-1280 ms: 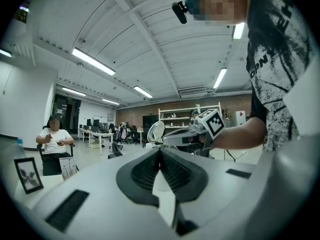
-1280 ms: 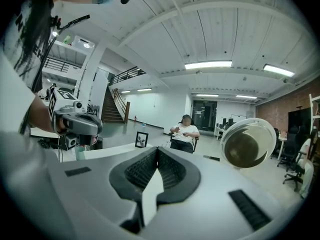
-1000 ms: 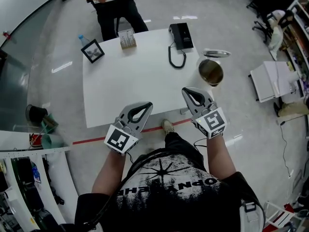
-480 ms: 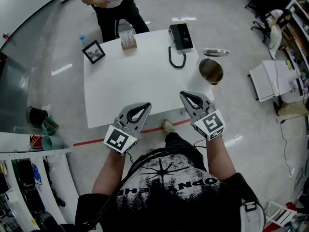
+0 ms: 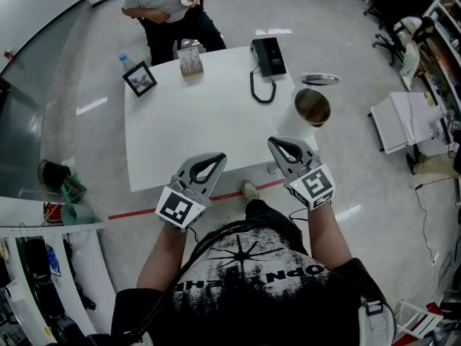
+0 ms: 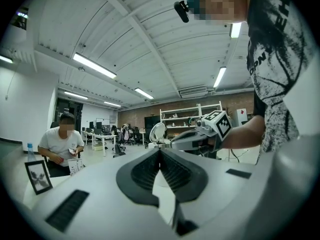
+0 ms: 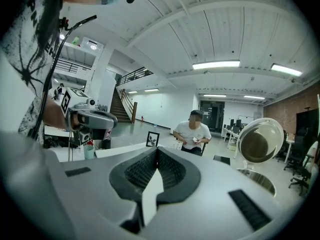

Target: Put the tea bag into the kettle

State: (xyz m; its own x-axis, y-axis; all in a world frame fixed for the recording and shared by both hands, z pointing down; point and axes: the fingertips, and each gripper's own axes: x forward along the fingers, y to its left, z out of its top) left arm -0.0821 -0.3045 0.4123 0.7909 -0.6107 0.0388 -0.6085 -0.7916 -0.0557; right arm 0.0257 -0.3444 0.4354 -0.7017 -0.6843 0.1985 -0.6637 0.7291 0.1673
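Observation:
The steel kettle (image 5: 313, 107) stands open at the table's right edge, its round lid (image 5: 320, 79) tipped back behind it. In the right gripper view the kettle's rim (image 7: 257, 180) and raised lid (image 7: 260, 140) show at the right. A small tan box (image 5: 190, 58) sits at the far edge; I cannot make out a loose tea bag. My left gripper (image 5: 216, 159) hovers at the table's near edge, shut and empty. My right gripper (image 5: 278, 143) is shut too, empty, short of the kettle. Both gripper views show their jaws, left (image 6: 159, 151) and right (image 7: 157, 151), closed together on nothing.
On the white table (image 5: 194, 121) are a black desk phone (image 5: 268, 52) with a coiled cord, a framed photo (image 5: 138, 77) and a water bottle (image 5: 126, 60). A person (image 5: 167, 6) sits at the far side. A red floor line (image 5: 137, 211) runs under the near edge.
My right gripper has drifted slightly to the left. The seated person shows more fully at the top. The left gripper has hardly moved.

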